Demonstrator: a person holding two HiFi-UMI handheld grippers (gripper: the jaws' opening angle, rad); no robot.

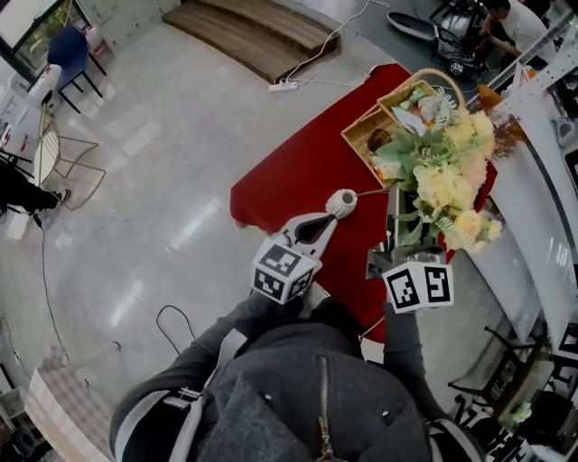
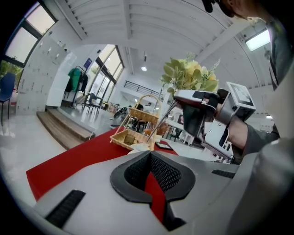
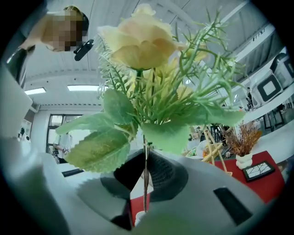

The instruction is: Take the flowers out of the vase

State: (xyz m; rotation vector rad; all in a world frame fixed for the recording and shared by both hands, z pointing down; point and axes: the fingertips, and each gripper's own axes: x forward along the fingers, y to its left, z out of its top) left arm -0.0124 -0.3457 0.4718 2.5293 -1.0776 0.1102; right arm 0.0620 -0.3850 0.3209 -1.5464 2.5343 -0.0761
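Observation:
A bunch of yellow flowers [image 1: 452,185] with green leaves hangs over the red table [image 1: 289,180]. My right gripper [image 1: 394,221] is shut on its thin stems [image 3: 145,183], and blooms and leaves [image 3: 138,41] fill the right gripper view. The stems [image 2: 161,124] slant down toward a small white vase [image 1: 342,203], whose top shows just past my left gripper's tips as a white vase rim [image 2: 139,147]. My left gripper [image 1: 330,218] lies low on the table with its jaws together, tips at the vase. Whether the stem ends are inside the vase I cannot tell.
A wicker basket [image 1: 388,122] with a handle stands on the table behind the flowers. A white counter [image 1: 533,226] runs along the right. A little white pot of dried twigs [image 3: 244,160] and a small frame [image 3: 259,170] sit further along. A person [image 1: 506,18] sits far back.

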